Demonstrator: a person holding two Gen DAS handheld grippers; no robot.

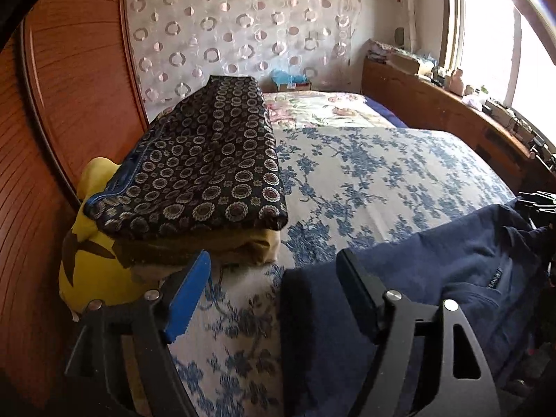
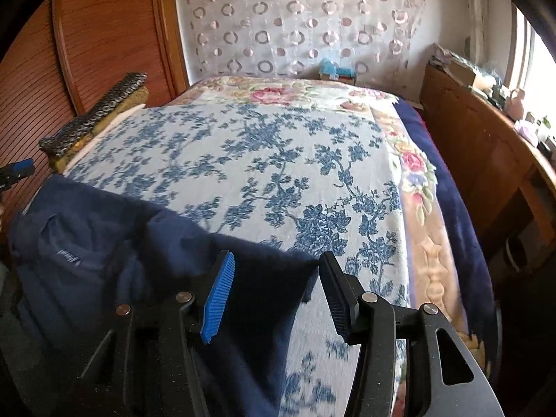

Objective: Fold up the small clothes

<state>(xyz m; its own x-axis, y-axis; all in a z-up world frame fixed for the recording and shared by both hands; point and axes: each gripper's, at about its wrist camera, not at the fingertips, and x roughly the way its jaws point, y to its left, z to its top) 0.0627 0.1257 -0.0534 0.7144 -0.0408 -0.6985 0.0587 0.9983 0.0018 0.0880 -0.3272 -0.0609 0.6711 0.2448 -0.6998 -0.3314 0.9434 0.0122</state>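
A navy blue garment (image 1: 451,260) lies rumpled on the near edge of the bed (image 1: 365,173); a small label shows on it. My left gripper (image 1: 274,260) stands open over the garment's left edge. Its right finger is above the cloth and its left finger is above the bedspread. In the right wrist view the same navy garment (image 2: 104,229) spreads to the left, and one corner of it reaches between the fingers of my right gripper (image 2: 276,257). That gripper is open and its pads do not press on the cloth.
A stack of folded clothes topped by a dark ring-patterned piece (image 1: 208,160) sits on the bed's left side by a yellow item (image 1: 87,253) and the wooden wardrobe (image 1: 69,104). A cluttered wooden shelf (image 1: 451,104) runs along the right under the window.
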